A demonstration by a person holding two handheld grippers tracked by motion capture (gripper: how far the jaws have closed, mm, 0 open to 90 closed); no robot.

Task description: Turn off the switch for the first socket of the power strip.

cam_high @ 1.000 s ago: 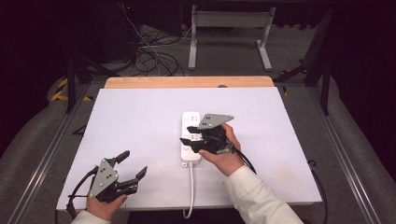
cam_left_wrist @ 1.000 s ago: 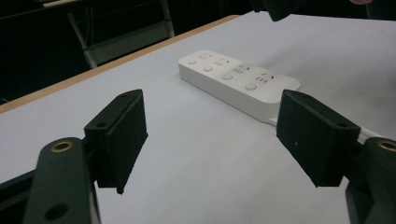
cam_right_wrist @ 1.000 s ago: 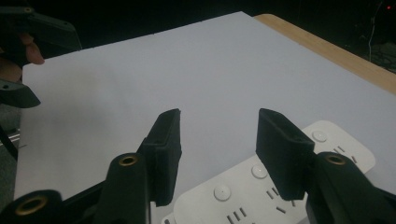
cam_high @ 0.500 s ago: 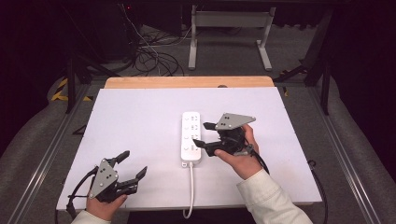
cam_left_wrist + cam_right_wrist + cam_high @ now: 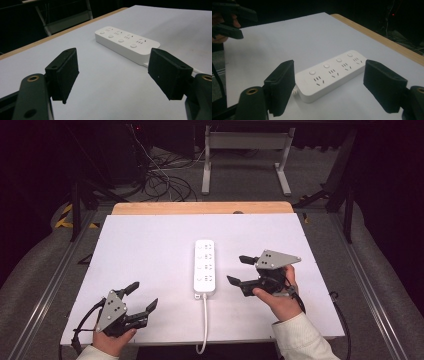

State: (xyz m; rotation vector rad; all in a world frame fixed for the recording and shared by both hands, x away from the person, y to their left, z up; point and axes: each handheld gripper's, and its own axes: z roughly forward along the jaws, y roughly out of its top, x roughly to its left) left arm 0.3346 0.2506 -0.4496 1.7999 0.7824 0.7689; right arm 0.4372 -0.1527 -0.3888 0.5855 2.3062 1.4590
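White power strip lies flat near the middle of the white table top, long axis running away from the person. Four sockets face up, each with a round button beside it; all four sockets are empty. Its white cord leaves the near end and runs over the near table edge.

Right gripper: just beside the strip on its right, apart from it, jaws pointing toward it. Its jaws have just been opening and stand spread wide, with nothing between them. In the right gripper view the strip sits beyond the two pads, untouched.

Left gripper: near the front left corner of the table, well apart from the strip, jaws spread, holding nothing. Left gripper view shows the strip farther off.

Wooden table edge at the far side.
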